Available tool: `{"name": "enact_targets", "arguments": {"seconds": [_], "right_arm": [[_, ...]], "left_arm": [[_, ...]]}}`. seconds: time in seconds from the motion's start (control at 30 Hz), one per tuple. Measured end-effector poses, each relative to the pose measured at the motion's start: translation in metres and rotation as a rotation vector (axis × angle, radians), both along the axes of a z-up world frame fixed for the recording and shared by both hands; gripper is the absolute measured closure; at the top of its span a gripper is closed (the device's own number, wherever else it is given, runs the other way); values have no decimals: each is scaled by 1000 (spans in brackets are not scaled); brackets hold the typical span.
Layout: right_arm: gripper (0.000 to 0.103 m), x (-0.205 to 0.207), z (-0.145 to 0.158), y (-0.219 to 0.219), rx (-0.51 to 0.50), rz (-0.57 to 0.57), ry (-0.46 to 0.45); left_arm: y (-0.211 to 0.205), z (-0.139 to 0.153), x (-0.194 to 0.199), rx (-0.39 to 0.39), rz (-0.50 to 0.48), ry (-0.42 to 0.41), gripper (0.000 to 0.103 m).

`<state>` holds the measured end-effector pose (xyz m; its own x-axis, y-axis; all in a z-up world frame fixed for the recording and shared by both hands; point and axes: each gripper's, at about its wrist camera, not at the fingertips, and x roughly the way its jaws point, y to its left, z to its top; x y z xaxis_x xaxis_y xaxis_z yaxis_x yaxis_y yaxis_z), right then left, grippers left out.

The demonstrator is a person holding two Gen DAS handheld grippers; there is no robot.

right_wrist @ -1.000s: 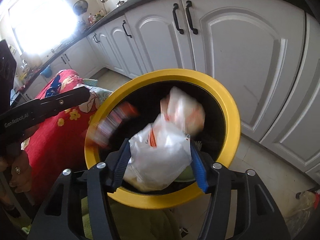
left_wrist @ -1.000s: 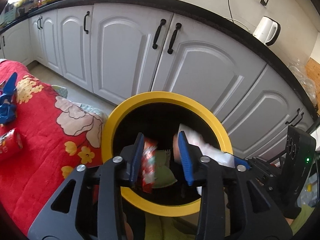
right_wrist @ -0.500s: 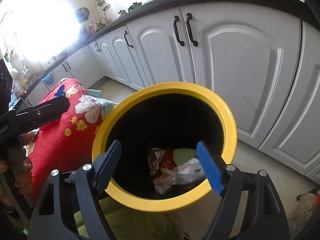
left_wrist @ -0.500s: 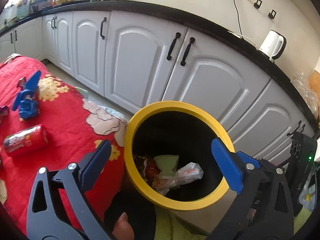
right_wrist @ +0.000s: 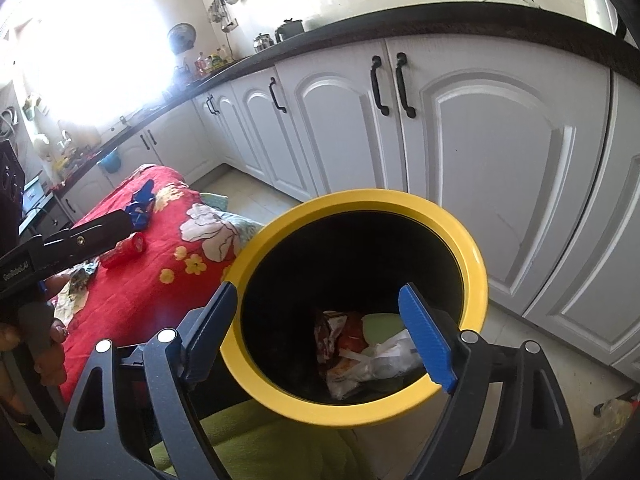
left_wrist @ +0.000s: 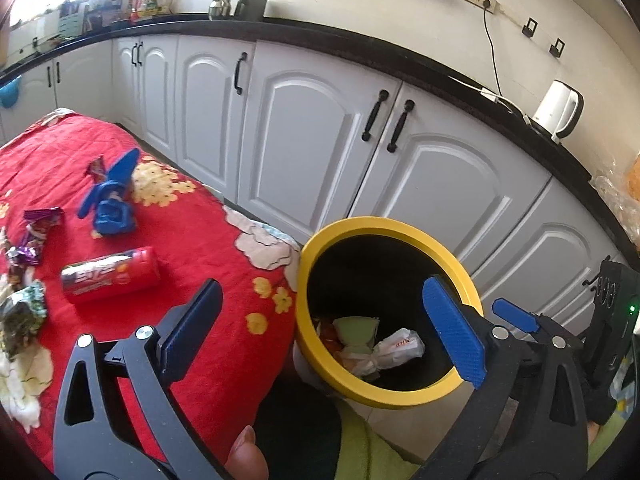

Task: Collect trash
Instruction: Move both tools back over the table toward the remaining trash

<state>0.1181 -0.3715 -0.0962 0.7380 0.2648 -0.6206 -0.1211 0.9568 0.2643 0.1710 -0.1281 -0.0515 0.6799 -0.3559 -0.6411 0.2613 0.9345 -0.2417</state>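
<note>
A bin with a yellow rim stands beside the red floral cloth. Inside lie a white plastic bag, a red wrapper and a green piece. My left gripper hangs wide open above the bin's near left rim, nothing between its pads. Over the bin mouth my right gripper is empty, its jaws still opening. On the cloth lie a red can, a purple wrapper and a crumpled greenish wrapper.
A blue plastic object sits further back on the cloth. White cabinet doors with black handles run close behind the bin under a dark counter. A white kettle stands on the counter at right. Green fabric lies under the grippers.
A second ago the left gripper pinched a red wrapper and the right held a white bag over the bin. Both opened, the trash dropped in, and both grippers rose; the left drew back leftward.
</note>
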Motion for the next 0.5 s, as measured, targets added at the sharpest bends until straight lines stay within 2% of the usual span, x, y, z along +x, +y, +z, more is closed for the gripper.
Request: {"name": "enact_targets", "arguments": {"seconds": [0.5], "right_arm": [[22,-8,21,37,-19,74,-49]], "left_arm": [[52,17,-10,-35,107,-37,11]]}}
